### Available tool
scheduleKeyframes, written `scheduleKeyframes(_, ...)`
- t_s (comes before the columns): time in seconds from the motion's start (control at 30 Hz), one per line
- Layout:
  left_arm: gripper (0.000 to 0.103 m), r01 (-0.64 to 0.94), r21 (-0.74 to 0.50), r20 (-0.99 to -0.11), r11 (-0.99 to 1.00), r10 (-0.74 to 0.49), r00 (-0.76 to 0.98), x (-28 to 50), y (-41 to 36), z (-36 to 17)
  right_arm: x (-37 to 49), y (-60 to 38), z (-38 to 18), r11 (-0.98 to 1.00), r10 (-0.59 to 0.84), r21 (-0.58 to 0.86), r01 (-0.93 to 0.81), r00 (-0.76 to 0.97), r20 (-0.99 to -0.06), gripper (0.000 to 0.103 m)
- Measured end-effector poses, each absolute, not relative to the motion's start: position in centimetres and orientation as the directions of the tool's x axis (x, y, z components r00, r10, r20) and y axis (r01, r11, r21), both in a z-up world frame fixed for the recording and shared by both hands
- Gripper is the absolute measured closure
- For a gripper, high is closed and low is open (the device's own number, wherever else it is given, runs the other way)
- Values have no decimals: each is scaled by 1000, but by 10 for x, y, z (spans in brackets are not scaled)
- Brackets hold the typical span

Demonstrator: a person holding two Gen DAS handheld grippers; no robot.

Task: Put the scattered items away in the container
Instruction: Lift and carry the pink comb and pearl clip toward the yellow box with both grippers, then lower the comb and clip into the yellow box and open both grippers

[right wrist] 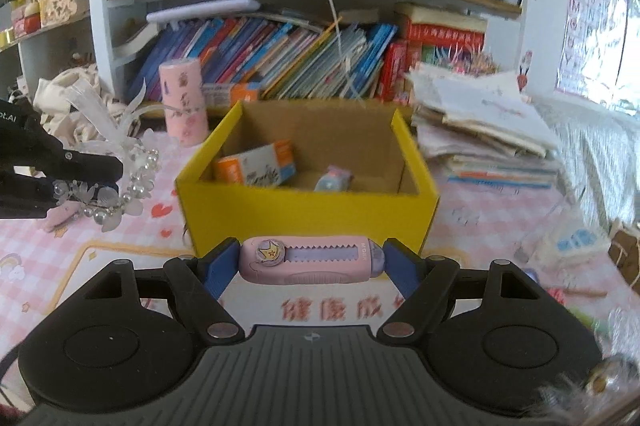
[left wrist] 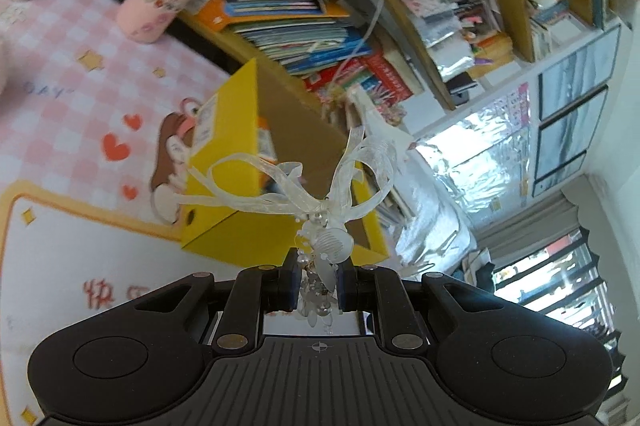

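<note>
1. Two grippers tilt downward before the yellow box (right wrist: 304,201) on the bench (right wrist: 480,226).
2. Left gripper (left wrist: 318,282) is clenched on a beaded ribbon ornament (left wrist: 328,242).
3. Right gripper (right wrist: 312,262) grasps a pink utility knife (right wrist: 312,260) endwise, near the box's front wall.

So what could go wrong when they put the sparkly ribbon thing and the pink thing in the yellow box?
The hair ornament trails long ribbon loops, which might snag on the yellow box rim. The right gripper pinches the pink utility knife only by its ends, so it could twist loose. The left gripper also approaches the same box, so they may bump.
</note>
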State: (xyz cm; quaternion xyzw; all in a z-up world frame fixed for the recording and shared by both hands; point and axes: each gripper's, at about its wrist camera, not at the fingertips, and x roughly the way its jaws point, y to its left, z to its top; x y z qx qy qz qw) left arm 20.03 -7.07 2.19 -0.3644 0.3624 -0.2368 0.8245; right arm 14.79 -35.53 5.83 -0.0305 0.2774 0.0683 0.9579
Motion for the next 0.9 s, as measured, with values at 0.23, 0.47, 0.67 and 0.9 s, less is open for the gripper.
scheduleKeyframes(0.23, 87, 169, -741, -412, 650, -638, 651, 220, -98, 37, 180, -375, 68, 981, 155, -26, -193, 855, -494, 27)
scheduleKeyframes(0.47, 87, 167, -685, -435, 709, -582, 687, 250, -120, 44, 226, -386, 71, 961, 225, -34, -273, 852, -473, 27)
scheduleKeyframes(0.67, 87, 165, -584, -500, 795, -512, 699, 280, -145, 43, 275, -386, 62, 941, 275, -31, -337, 815, -511, 27)
scheduleKeyframes(0.9, 89, 150, -539, -535, 829, -474, 700, 307, -162, 34, 312, -380, 47, 911, 323, -23, -412, 747, -581, 27)
